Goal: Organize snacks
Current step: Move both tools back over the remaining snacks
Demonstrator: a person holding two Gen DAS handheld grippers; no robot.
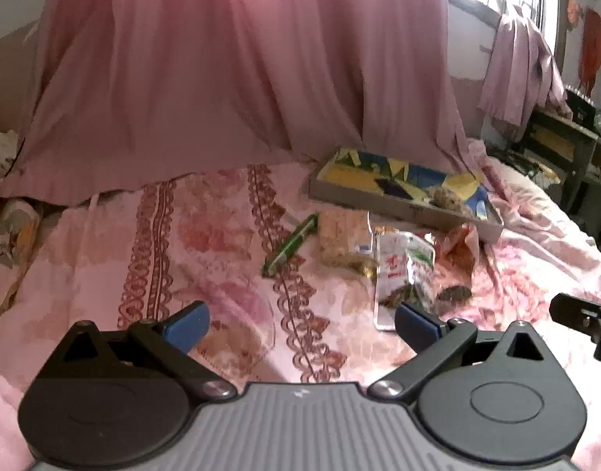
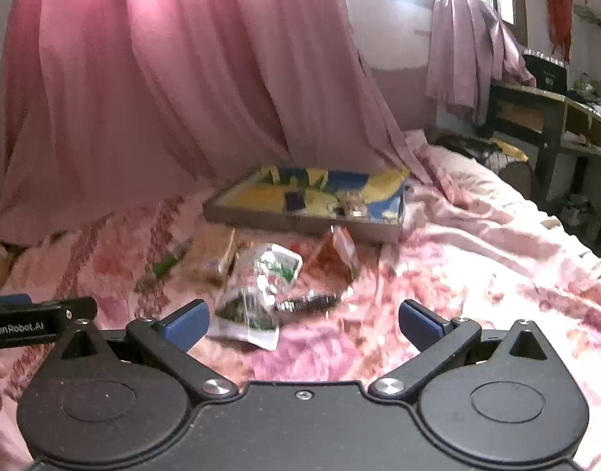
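Observation:
Several snack packets lie on a pink floral bedspread (image 1: 206, 243). A green stick packet (image 1: 290, 245), a beige cracker pack (image 1: 341, 241), a clear white-and-green bag (image 1: 404, 271) and an orange packet (image 1: 459, 247) sit in front of a shallow cardboard tray (image 1: 402, 204) lined with yellow and blue paper. The right wrist view shows the same bag (image 2: 261, 286), orange packet (image 2: 336, 259), a dark ridged snack (image 2: 308, 300) and the tray (image 2: 300, 221). My left gripper (image 1: 300, 324) is open and empty, left of the bag. My right gripper (image 2: 302, 324) is open and empty, just before the bag.
A pink curtain (image 1: 237, 62) hangs behind the bed. A dark desk with shelves (image 2: 551, 117) stands at the right. Clothes (image 2: 469, 51) hang by the window. The left gripper's body (image 2: 37, 320) shows at the right view's left edge.

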